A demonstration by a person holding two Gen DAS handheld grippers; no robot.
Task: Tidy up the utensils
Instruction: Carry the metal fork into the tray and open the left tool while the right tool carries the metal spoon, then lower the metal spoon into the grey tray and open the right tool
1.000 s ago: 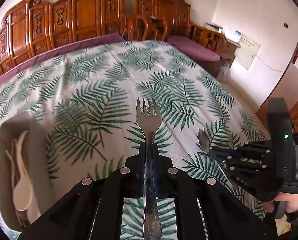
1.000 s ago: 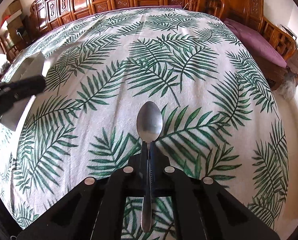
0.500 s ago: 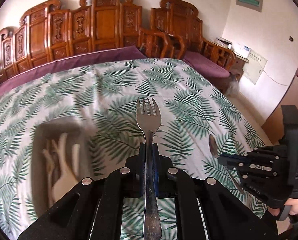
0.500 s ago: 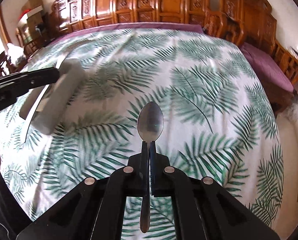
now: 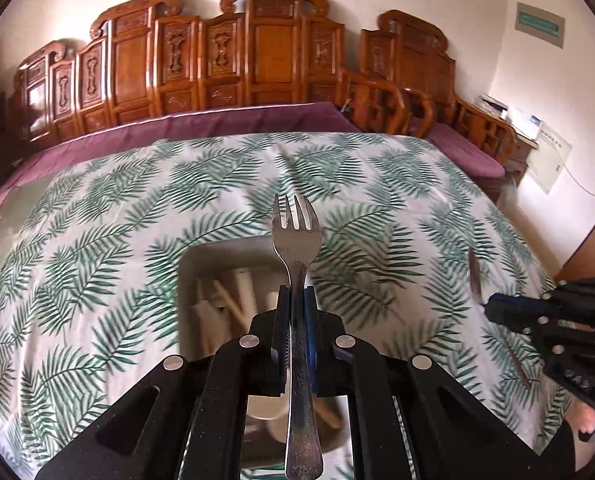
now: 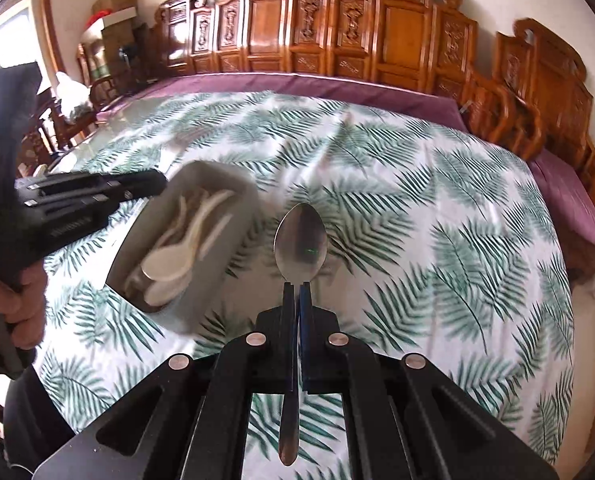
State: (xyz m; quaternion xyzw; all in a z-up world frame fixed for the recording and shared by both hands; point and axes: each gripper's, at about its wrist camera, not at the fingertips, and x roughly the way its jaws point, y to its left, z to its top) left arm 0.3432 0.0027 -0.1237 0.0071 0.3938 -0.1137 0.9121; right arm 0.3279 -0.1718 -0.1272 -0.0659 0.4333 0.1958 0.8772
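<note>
Over the palm-print tablecloth (image 5: 97, 240), the left gripper (image 5: 296, 304), clamped on a fork (image 5: 297, 240), had swung from off to the right until the grey tray (image 5: 217, 248) of white spoons (image 6: 177, 264) lay directly beneath it, so a drop looked close. Right of the tray, the right gripper (image 6: 296, 296) was shut on a metal spoon (image 6: 300, 240), held above the cloth.

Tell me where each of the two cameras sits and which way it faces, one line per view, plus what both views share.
Left wrist: sits on the left gripper, looks along its fingers over the fork down at the grey tray; right gripper at right edge.
Right wrist: sits on the right gripper, looks along the spoon across the leaf-print tablecloth; left gripper and left hand at left.
Shared: tray, tablecloth, carved wooden chairs.
</note>
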